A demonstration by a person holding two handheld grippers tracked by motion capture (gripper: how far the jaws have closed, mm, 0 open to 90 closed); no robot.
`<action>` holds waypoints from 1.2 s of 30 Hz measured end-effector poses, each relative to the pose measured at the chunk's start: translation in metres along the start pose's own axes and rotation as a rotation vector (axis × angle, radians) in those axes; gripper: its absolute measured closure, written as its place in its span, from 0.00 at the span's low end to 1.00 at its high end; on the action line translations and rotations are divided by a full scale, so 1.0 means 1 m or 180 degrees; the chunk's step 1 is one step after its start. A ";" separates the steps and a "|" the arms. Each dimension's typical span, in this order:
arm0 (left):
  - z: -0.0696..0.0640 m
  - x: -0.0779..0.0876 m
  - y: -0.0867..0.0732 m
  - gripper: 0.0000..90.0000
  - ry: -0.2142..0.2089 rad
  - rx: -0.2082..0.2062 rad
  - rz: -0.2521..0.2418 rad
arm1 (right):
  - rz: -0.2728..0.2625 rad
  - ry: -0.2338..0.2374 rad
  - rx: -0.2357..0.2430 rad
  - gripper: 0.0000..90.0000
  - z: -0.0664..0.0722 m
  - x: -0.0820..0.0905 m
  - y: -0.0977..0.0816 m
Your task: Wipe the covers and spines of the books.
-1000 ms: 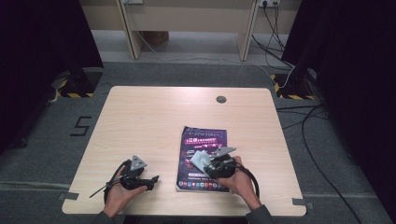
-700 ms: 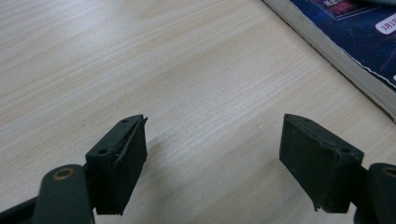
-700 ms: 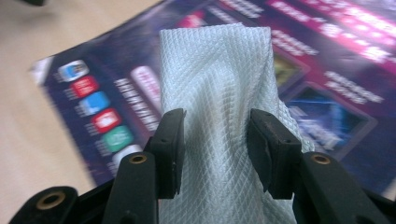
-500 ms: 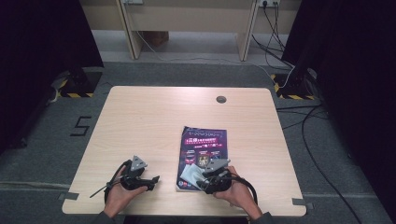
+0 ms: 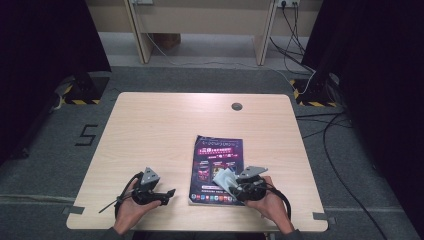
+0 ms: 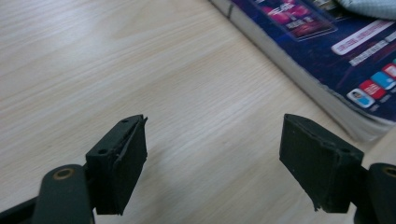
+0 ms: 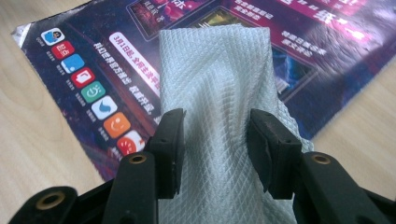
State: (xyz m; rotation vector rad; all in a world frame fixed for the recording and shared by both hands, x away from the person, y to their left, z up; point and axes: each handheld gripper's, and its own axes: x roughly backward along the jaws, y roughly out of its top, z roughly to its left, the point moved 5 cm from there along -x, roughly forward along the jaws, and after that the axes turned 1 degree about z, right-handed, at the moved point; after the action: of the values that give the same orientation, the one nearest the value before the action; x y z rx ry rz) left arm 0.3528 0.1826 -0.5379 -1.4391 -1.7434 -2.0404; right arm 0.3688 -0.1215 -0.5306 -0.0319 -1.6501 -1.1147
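Apparently mid-wipe, the right gripper (image 7: 215,144) pinches a folded grey cloth (image 7: 219,74) between its fingers on the magazine (image 7: 327,46), cover partly wiped, while the left gripper (image 6: 215,163) rests spread, empty.

"5" marked on grey floor (image 5: 86,135)

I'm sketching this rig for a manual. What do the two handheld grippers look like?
Both are black. The left gripper and right gripper each carry a grey three-cornered plate on top, and a black cable loops from each. Up close, the fingers are blocky black pads on black arms with brass-coloured pivot rivets; the right one's fingers match. No sleeves can be made out.
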 end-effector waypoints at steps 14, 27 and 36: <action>-0.060 -0.027 0.010 0.25 -0.0317 -0.0176 -0.0078 | -0.0007 0.0164 0.0148 0.63 0.017 0.008 -0.012; -0.061 -0.031 0.007 0.26 -0.0283 -0.0249 -0.0065 | -0.0107 -0.0128 -0.0074 0.63 -0.011 -0.001 -0.001; -0.060 -0.031 0.006 0.29 -0.0340 -0.0177 -0.0066 | -0.0140 -0.0302 -0.0250 0.62 -0.032 -0.011 0.011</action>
State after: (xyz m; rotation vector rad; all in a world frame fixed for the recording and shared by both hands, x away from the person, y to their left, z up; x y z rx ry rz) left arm 0.3386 0.1169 -0.5490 -1.5805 -1.7610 -2.0742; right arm 0.4029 -0.1310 -0.5329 -0.1012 -1.6974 -1.2274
